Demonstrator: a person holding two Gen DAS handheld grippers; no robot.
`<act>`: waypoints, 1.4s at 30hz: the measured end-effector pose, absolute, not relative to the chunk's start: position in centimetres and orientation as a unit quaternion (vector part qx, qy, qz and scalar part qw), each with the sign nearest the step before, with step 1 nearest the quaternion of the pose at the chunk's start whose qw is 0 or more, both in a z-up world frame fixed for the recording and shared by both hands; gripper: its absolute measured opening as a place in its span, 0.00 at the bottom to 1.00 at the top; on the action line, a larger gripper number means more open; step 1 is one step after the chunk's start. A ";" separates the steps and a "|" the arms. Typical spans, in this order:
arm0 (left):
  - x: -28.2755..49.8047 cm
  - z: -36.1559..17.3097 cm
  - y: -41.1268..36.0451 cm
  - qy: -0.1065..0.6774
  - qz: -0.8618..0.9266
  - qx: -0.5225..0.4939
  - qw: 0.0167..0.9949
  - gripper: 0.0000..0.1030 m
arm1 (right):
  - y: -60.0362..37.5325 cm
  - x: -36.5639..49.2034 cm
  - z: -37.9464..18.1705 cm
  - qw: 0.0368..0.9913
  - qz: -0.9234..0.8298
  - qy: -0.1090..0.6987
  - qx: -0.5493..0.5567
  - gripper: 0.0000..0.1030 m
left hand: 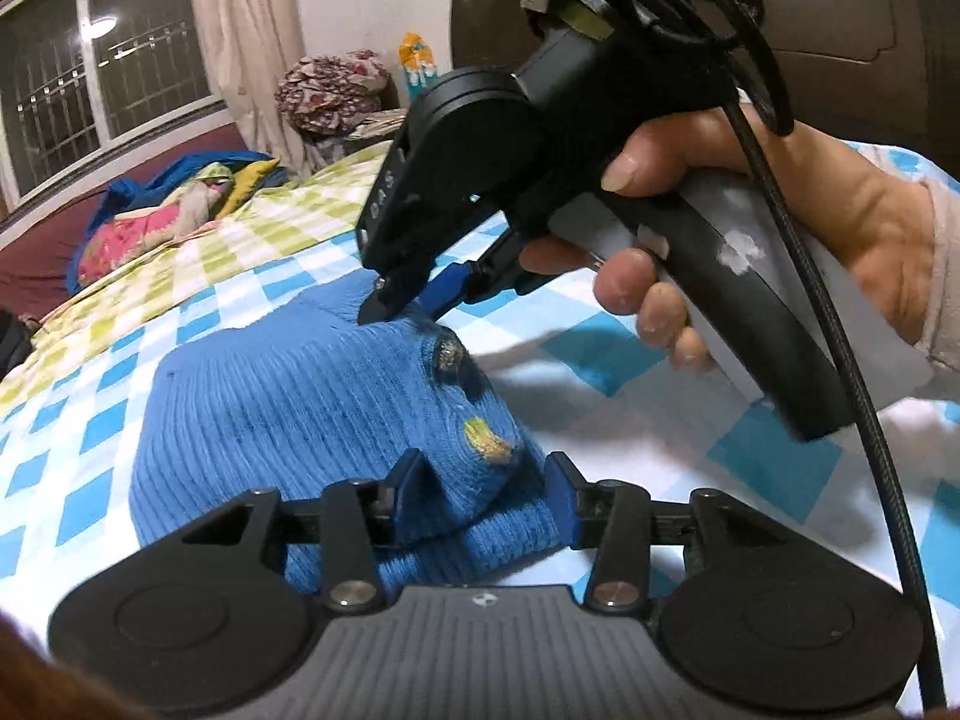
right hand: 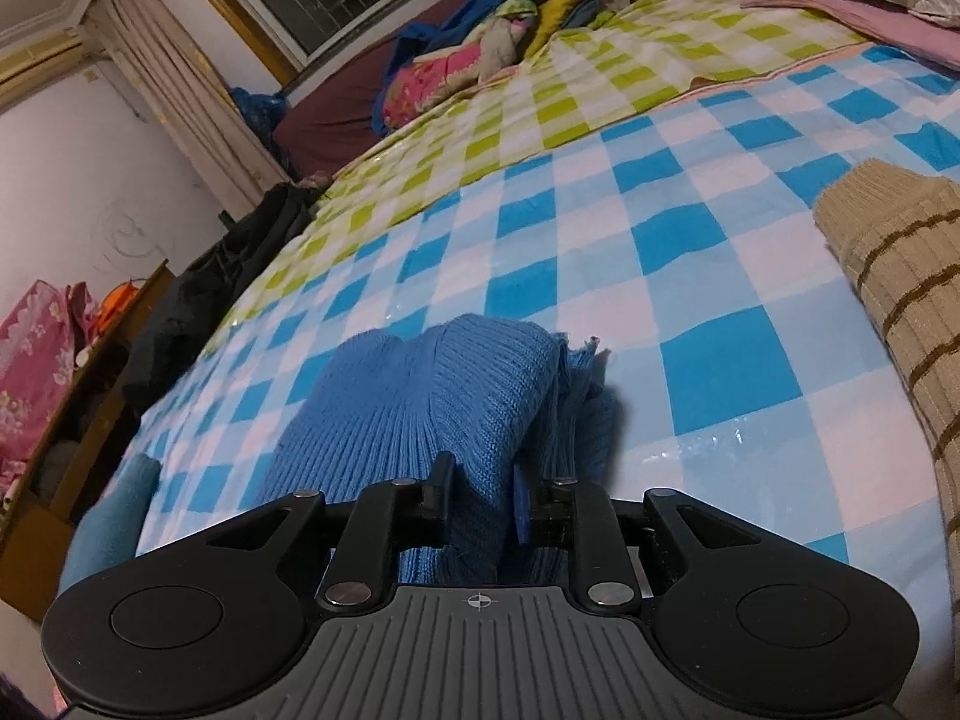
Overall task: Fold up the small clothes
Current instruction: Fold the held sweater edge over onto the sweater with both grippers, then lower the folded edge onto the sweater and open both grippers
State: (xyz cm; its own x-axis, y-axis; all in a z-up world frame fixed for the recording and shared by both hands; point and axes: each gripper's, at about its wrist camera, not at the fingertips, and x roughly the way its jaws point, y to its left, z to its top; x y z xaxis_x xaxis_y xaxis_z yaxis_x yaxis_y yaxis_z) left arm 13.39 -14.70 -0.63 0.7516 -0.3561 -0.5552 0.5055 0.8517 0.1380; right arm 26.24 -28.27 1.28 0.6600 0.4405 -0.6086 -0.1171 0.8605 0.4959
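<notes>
So the blue knit sweater (left hand: 288, 408) is lying on the bed (right hand: 690, 276), on the blue-and-white checked sheet. It's ribbed wool-type stuff, so I'd guess light, floppy and stretchy with zero stiffness; it'll sag wherever it isn't held. Best bet is to grab it at edges or corners, through a doubled layer, so the knit doesn't just pull out of shape.

The left claw (left hand: 480, 492) has a bunched fold between its fingers and looks clamped on it. The right claw (right hand: 480, 504) is pinched on another fold at the far edge. A tan striped knit (right hand: 900, 300) lies well apart.
</notes>
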 end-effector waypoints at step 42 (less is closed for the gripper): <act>13.3 4.3 -6.4 0.282 -0.222 0.013 0.933 0.33 | -27.4 21.2 1.6 0.898 0.151 0.393 0.126 0.09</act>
State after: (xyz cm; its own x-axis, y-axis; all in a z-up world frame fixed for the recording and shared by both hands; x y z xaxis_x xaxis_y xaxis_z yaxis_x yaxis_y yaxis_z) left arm 13.33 -6.38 4.26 0.7423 -0.4064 -0.5327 0.4213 0.9013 -0.1005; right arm 21.16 -27.35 1.60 0.6457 0.3702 -0.6679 -0.1718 0.9226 0.3454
